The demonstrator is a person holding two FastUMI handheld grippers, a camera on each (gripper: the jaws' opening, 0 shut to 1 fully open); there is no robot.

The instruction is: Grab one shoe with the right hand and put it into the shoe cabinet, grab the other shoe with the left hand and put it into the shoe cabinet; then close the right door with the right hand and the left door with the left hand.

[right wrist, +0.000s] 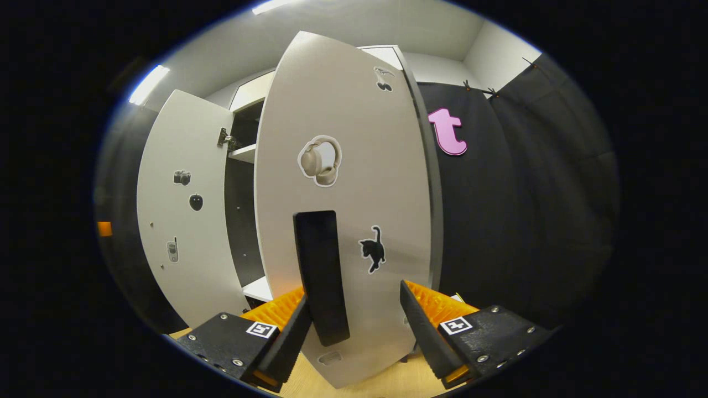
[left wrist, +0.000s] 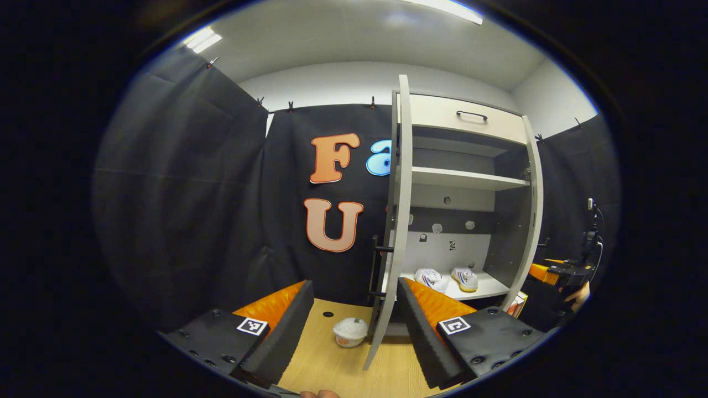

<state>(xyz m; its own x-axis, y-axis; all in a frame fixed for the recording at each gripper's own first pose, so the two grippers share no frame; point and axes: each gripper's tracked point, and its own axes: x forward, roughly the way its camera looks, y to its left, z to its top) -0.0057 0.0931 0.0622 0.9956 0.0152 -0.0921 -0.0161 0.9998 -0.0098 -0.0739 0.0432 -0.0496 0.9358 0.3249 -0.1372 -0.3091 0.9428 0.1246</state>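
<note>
2 shoes (left wrist: 447,279) are sitting on the shoe cabinet's (left wrist: 470,182) bottom shelf. The right gripper (right wrist: 354,326), jaws released, is facing the right door's (right wrist: 343,182) handle (right wrist: 322,276), perhaps touching it. The left gripper (left wrist: 354,326) is hovering, jaws released, by the left door (left wrist: 399,221).

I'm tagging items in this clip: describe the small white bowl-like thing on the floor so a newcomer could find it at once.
Start at the tall pale shoe cabinet with both doors open. Follow its left door down to the wooden floor; the white lidded bowl sits just left of that door's bottom edge. Unlike the two white shoes, which stand on the cabinet's bottom shelf, it is round, knobbed on top and outside the cabinet.
</note>
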